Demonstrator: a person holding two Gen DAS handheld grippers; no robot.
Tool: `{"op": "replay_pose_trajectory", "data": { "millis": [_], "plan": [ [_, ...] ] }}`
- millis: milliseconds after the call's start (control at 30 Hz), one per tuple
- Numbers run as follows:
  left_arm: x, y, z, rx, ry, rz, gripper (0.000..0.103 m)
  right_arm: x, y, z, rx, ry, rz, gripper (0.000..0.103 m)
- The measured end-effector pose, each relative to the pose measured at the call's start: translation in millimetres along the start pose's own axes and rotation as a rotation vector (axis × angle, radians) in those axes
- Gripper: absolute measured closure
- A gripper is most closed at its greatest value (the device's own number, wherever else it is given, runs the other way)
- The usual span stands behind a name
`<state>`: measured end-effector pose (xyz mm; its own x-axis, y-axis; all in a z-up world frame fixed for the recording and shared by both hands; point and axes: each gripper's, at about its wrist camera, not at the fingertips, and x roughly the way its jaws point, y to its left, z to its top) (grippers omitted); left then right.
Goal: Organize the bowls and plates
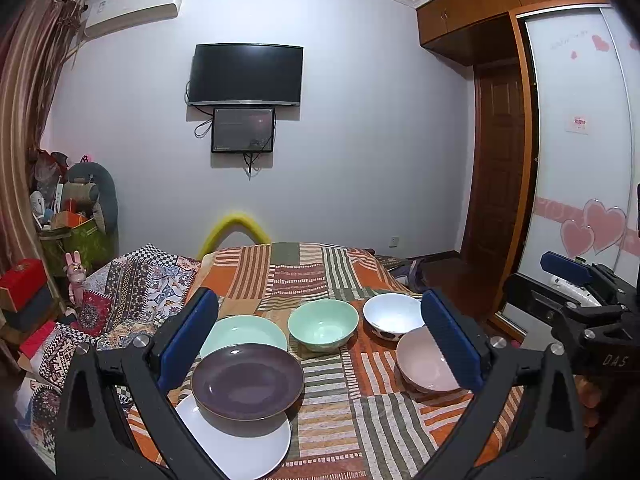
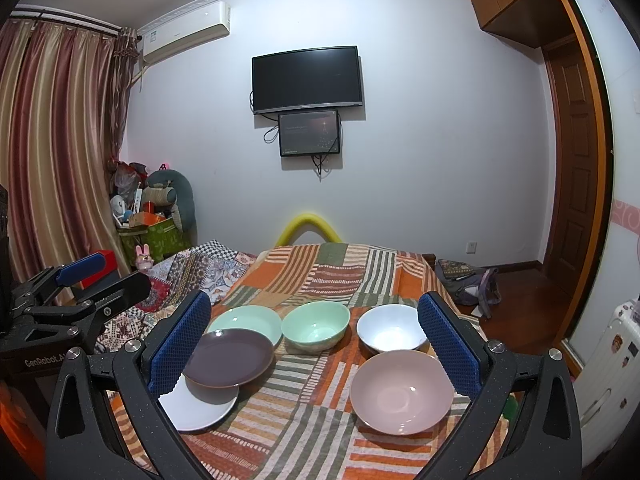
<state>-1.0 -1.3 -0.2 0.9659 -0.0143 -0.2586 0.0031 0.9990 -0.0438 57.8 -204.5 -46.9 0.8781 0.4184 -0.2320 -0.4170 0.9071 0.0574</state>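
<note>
A: Bedroom, seen from the left wrist: pale wall with a dark television and a smaller screen under it, wardrobe at right.
B: And nearer?
A: Bed under a striped patchwork cover. Purple plate resting partly on a white plate and overlapping a green plate behind. Green bowl in the middle; white bowl to its right, pink bowl just in front of that.
B: Gripper?
A: Left gripper spread wide, holding nothing, blue pads above the dishes. Right gripper at the far right edge, also empty, spread apart.

A: Right wrist view now: same wall, striped curtains and air conditioner at left.
B: Dishes?
A: Same layout: purple plate over white plate, green plate behind, green bowl, white bowl, pink bowl nearest.
B: Gripper?
A: Right gripper wide and empty. Left gripper at the left edge, fingers apart.
</note>
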Motion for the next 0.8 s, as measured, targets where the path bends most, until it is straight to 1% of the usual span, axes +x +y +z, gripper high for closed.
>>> {"op": "replay_pose_trajectory", "data": {
  "millis": [667, 700, 800],
  "plan": [
    [-2.3, 1.0, 0.2, 0.000, -0.004, -0.007, 0.000, 1.5, 2.6, -1.3, -0.002, -0.003, -0.001, 0.000],
    [-2.3, 0.7, 0.5, 0.000, -0.004, -0.009, 0.000, -3.1, 1.5, 3.5, -0.003, -0.004, -0.001, 0.000],
    [-2.0, 1.0, 0.3, 0.002, -0.002, -0.012, 0.000, -2.9, 1.8, 3.2, -0.002, -0.004, -0.001, 0.000]
  ]
}}
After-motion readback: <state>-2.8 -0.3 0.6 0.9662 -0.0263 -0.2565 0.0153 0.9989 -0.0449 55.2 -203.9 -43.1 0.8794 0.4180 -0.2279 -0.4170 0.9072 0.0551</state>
